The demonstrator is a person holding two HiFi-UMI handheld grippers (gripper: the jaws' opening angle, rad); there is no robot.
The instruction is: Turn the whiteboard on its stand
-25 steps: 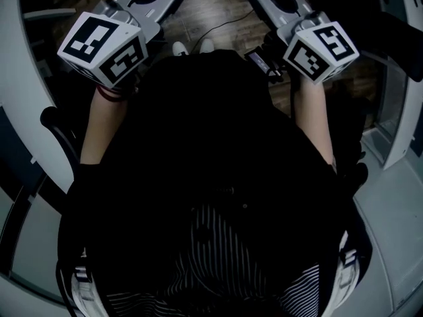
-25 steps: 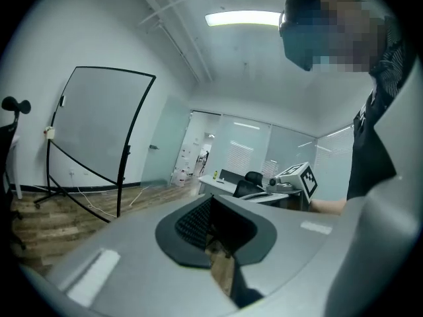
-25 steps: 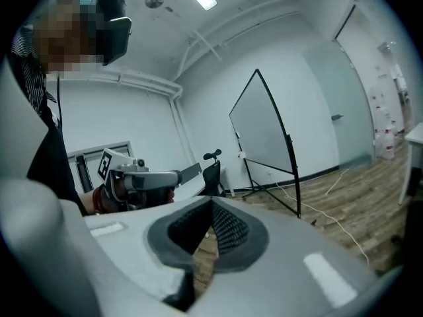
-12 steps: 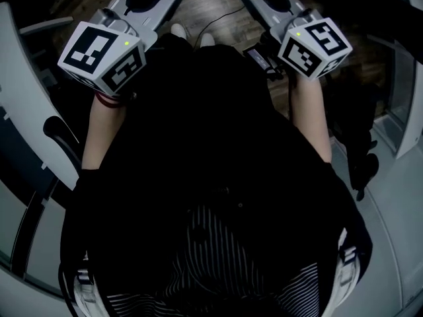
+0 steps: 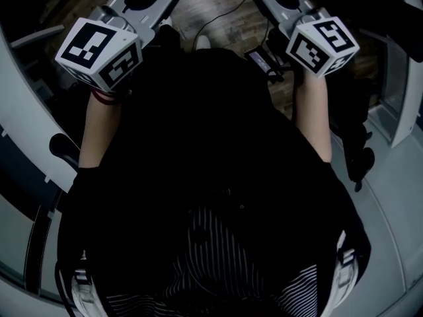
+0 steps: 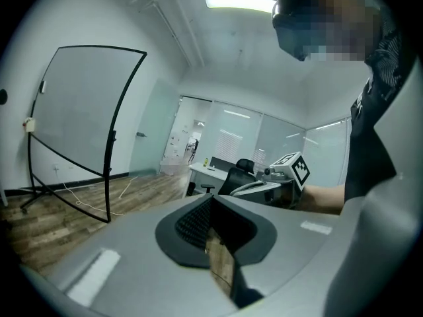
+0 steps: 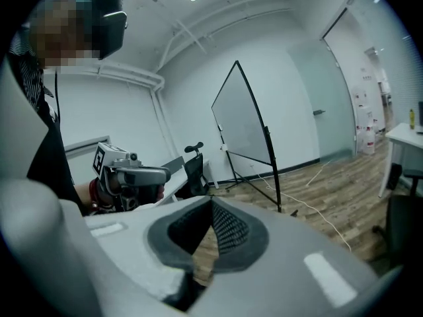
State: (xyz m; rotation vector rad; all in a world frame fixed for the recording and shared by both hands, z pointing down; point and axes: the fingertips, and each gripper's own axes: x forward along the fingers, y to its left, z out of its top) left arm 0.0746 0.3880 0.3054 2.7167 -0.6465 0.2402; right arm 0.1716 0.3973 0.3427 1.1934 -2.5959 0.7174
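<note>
Since the earlier frame both grippers have shifted a little in the head view, so the person seems to be moving. The whiteboard [image 6: 79, 111] is on its stand on the wooden floor [image 6: 59, 207], well apart from the left gripper [image 6: 211, 197] and the right gripper [image 7: 211, 201]; both have their jaws together with nothing between. I judge this the approach step: next, reach the board's frame and open the jaws to take its edge.

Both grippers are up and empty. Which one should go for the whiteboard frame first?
Left, probably. The whiteboard looms larger in the view from the left gripper. From the right gripper it looks smaller and farther off. Both have their jaws shut on nothing, and neither touches the board.
</note>
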